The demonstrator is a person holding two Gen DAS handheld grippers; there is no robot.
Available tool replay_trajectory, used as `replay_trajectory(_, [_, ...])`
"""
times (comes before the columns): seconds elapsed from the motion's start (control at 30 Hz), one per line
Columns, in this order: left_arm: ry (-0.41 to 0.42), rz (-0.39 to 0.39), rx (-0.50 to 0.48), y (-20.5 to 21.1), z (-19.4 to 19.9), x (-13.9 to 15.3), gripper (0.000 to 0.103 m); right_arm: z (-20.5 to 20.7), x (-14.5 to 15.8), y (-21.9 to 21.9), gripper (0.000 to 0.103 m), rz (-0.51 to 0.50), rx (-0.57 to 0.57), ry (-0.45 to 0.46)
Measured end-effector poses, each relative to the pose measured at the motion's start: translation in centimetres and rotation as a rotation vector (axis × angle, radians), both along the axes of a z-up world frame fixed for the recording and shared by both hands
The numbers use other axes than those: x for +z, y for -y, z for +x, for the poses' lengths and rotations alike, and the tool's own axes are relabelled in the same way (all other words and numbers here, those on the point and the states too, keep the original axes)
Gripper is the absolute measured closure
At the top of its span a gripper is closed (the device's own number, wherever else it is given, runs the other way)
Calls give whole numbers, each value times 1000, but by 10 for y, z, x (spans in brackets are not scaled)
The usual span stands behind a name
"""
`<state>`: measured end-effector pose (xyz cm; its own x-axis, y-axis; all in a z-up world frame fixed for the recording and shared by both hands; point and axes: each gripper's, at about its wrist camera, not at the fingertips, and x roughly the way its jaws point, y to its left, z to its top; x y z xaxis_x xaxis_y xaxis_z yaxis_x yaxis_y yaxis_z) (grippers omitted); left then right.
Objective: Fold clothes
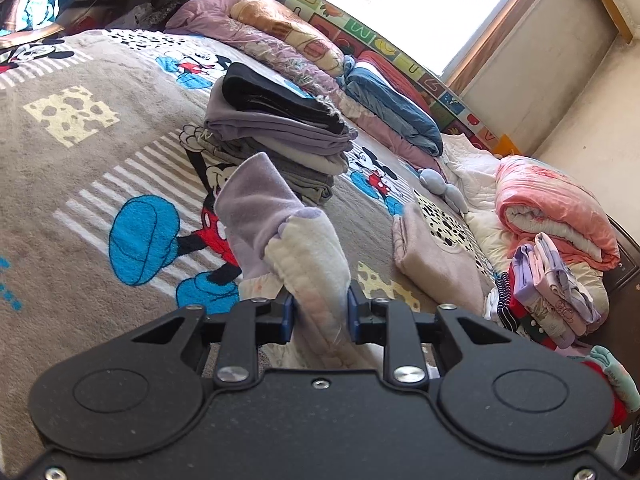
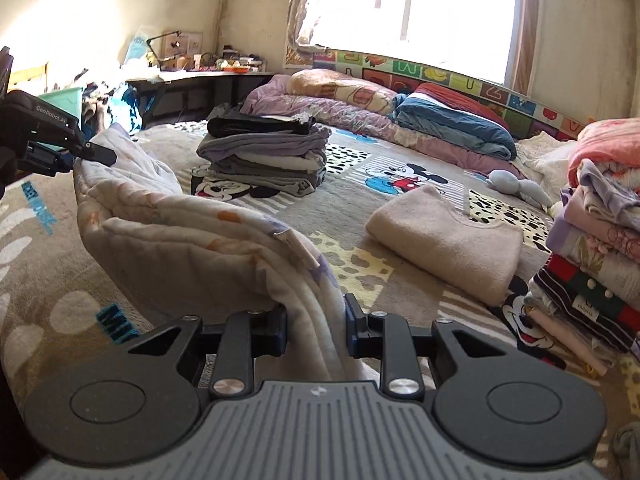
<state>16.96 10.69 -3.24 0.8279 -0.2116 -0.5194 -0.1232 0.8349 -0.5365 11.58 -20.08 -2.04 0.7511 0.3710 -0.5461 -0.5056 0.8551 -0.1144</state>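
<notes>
Two tools work one garment. The left tool [image 1: 320, 312] has its blue pads closed onto a bunched fold of the quilted white garment [image 1: 308, 256], whose lilac lining pokes up just beyond the fingertips. The right tool [image 2: 316, 328] likewise pinches a thick edge of the same garment [image 2: 192, 240], the cloth passing between its two fingers and draping down toward the camera. In the right wrist view the left tool [image 2: 98, 152] shows at the far left, gripping the garment's other end, so the piece hangs slung between the two tools above the bed [image 2: 360, 264], which is covered by a cartoon-mouse blanket.

Three folded groups lie on that blanket. One tall stack of grey and lilac clothes topped by a black piece [image 2: 262, 152] sits far centre, beyond the held garment. One single folded beige sweater [image 2: 444, 240] lies to the right, apart from the tools. One stack of colourful small clothes [image 2: 596, 248] stands at the right edge. A small pale soft toy [image 2: 516, 186] lies far right. Rolled quilts [image 2: 400, 104] line the far side under the window.
</notes>
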Motion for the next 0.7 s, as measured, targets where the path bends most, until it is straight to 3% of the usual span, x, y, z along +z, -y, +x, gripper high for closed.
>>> replay_trajectory(0.07, [-25, -16, 15, 0, 1, -8, 80, 14, 2, -4, 74, -46, 20, -30])
replay_trajectory(0.13, [-51, -12, 19, 1, 6, -18, 79, 29, -4, -6, 62, -78, 5, -50])
replay_trajectory(0.17, [-63, 0, 19, 2, 9, -23, 74, 37, -9, -6, 50, -91, -17, -64])
replay_trajectory(0.23, [-104, 46, 25, 5, 12, -31, 56, 50, -22, -2, 45, -101, -65, -97])
replay_trajectory(0.27, [-103, 46, 28, 5, 9, -32, 52, 52, -27, 3, 42, -85, -93, -105])
replay_trajectory(0.37, [-59, 42, 16, 0, -5, -30, 37, 44, -32, 26, 22, 19, -186, -86])
replay_trajectory(0.4, [-43, 51, 15, 0, -12, -28, 35, 39, -33, 36, 19, 66, -219, -82])
replay_trajectory(0.6, [7, 60, 15, -14, -42, -29, 34, 0, -58, 91, 19, 390, -425, -120])
replay_trajectory(0.7, [16, 107, 5, -15, -56, -37, 34, -18, -77, 101, 19, 484, -455, -149])
